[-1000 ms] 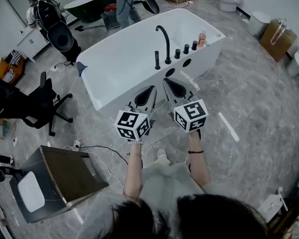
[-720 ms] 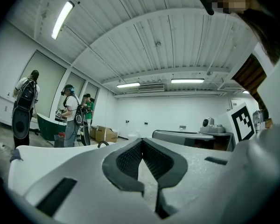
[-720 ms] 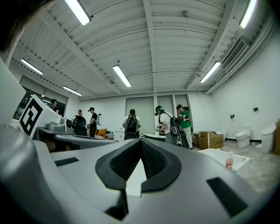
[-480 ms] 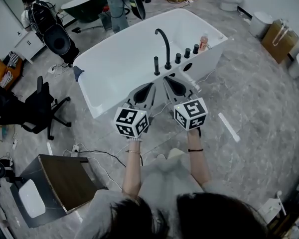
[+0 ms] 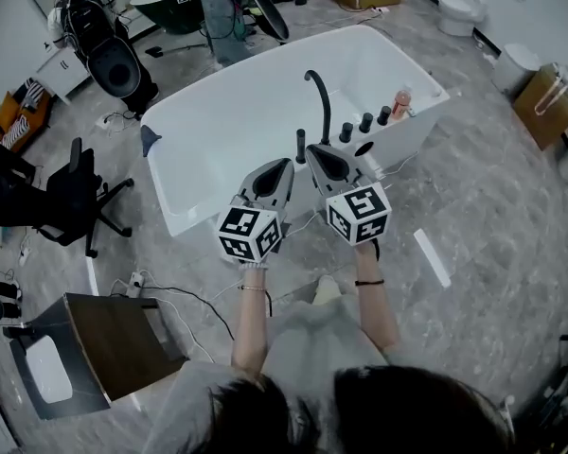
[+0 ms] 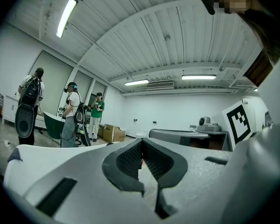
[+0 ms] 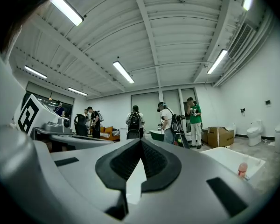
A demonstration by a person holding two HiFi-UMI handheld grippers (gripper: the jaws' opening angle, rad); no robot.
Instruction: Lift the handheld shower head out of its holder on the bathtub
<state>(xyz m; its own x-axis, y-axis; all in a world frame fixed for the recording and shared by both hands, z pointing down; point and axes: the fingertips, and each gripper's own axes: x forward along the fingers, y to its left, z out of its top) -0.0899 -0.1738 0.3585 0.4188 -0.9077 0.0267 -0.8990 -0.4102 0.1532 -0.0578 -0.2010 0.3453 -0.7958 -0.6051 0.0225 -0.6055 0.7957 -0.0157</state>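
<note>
The left gripper (image 5: 288, 166) points at the near rim of the tub (image 5: 201, 204), its fingers pressed together with nothing between them. Just beyond and right of its tip, the shower head (image 5: 300, 146) stands upright in its holder on that rim, a slim black rod that neither gripper touches. The right gripper (image 5: 310, 148) has its tip just beside the rod, its fingers likewise closed and empty. Right of it rise the spout (image 5: 317, 91), three knobs (image 5: 364, 122) and a pink bottle (image 5: 400, 102). The likely trouble is going in with closed fingers, which would shove the rod sideways in its holder instead of gripping it. With so little room, a widening right gripper could also strike the spout or turn a knob. A slanted pull might jam the rod. Any hose is hidden, so it could snag.
</note>
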